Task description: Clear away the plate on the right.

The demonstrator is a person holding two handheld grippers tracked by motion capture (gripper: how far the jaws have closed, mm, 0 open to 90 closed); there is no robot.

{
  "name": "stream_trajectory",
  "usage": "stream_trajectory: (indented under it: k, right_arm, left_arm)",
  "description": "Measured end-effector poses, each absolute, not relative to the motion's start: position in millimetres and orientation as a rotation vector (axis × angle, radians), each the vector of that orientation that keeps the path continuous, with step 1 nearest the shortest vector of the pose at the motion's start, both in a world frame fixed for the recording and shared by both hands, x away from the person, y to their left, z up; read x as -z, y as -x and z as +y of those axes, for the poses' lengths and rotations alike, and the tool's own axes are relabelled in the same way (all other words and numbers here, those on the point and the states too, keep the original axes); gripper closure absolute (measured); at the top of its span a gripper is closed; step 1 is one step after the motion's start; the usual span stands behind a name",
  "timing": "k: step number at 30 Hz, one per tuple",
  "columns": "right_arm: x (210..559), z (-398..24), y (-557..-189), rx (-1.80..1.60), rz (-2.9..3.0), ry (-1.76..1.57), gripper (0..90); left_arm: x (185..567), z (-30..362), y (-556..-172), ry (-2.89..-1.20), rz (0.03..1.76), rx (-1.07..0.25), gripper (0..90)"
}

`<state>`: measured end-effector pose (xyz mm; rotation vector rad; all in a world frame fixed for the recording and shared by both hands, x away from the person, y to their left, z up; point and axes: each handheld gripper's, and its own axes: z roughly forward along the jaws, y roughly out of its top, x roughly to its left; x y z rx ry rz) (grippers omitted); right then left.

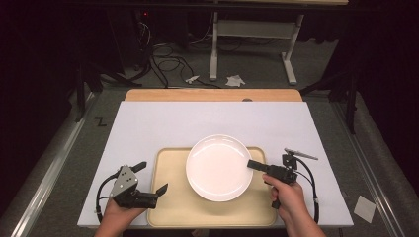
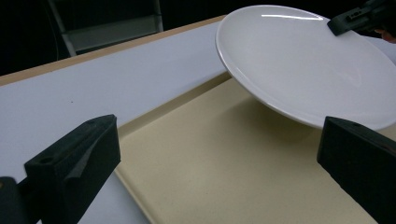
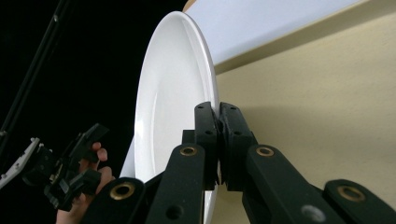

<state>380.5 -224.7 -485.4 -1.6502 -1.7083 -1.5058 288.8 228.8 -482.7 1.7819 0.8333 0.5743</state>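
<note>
From the high view I have a white plate (image 1: 219,168) held over a beige tray (image 1: 170,202), which lies on the white board (image 1: 148,123) covering the table. My right gripper (image 1: 255,165) pinches the plate's right rim; in the right gripper view its jaws are pressed together on the rim, one on each face of the plate (image 3: 173,102), with the tray (image 3: 317,107) beyond. The left gripper view shows the plate (image 2: 308,65) tilted and lifted clear of the tray (image 2: 233,172), a shadow under it, and the right gripper (image 2: 348,21) clamped at its far edge. My left gripper (image 1: 153,178) rests at the tray's left edge, near the plate but apart from it, its jaws spread wide with nothing between them; one jaw stands over the board and the other over the tray. In the right gripper view I can see my left hand (image 3: 88,186) and its gripper past the plate. My right hand (image 1: 285,195) grips its handle at the tray's right side.
</note>
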Motion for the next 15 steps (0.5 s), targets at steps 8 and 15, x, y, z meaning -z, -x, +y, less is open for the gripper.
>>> stream_trajectory:
  k: [8,15]
  right_arm:
    - [490.9,-207.5,-378.5,1.454,-1.755,1.615,89.5]
    - [495.0,-199.6,-377.8,1.416,-1.803,1.604,89.5]
  left_arm:
    - [483.5,226.3,-287.3,-1.722,0.862,-0.539,0.3]
    - [482.8,230.1,-289.3,-1.781,0.833,-0.572,0.3]
